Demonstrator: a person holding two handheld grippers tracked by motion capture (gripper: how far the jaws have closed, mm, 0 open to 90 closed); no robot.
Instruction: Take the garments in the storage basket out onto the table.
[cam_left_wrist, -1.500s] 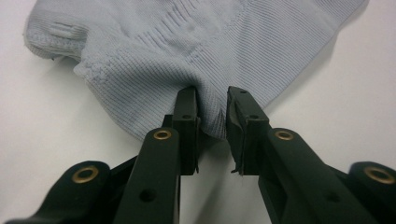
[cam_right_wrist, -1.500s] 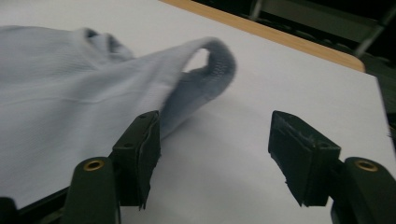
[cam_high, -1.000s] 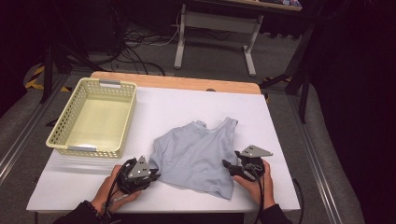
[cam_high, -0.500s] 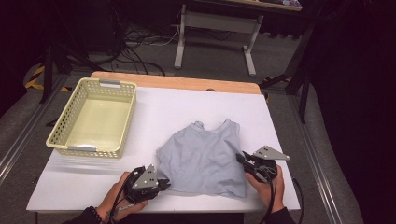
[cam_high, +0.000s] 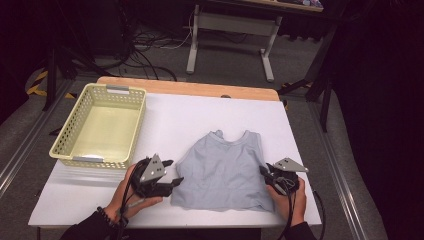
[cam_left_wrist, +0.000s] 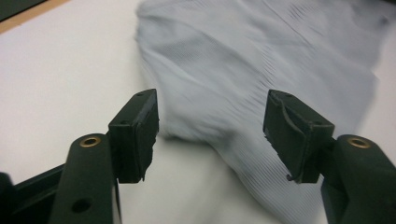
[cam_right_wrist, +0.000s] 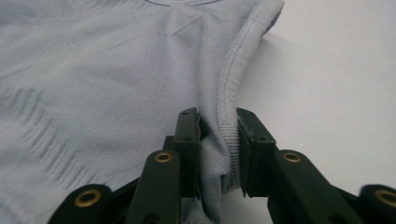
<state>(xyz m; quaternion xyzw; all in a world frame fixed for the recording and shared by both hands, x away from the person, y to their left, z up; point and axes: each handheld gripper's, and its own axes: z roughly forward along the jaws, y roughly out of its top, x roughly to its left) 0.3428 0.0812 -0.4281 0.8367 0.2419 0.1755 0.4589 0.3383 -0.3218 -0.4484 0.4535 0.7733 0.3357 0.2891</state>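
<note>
A: Why is the pale grey ribbed sleeveless knit top (cam_high: 222, 172) flat on the white table (cam_high: 200, 115)?

B: Probably for smoothing or folding. It lies right of the yellow perforated plastic basket (cam_high: 100, 125), neck away from the person.

A: And the grippers?

B: The right gripper (cam_right_wrist: 217, 149) pinches the top's ribbed armhole edge between nearly closed fingers (cam_right_wrist: 189, 140). The left gripper (cam_left_wrist: 210, 133) has just been opening; its fingers (cam_left_wrist: 135, 133) stand apart above the soft hem, touching nothing
</note>
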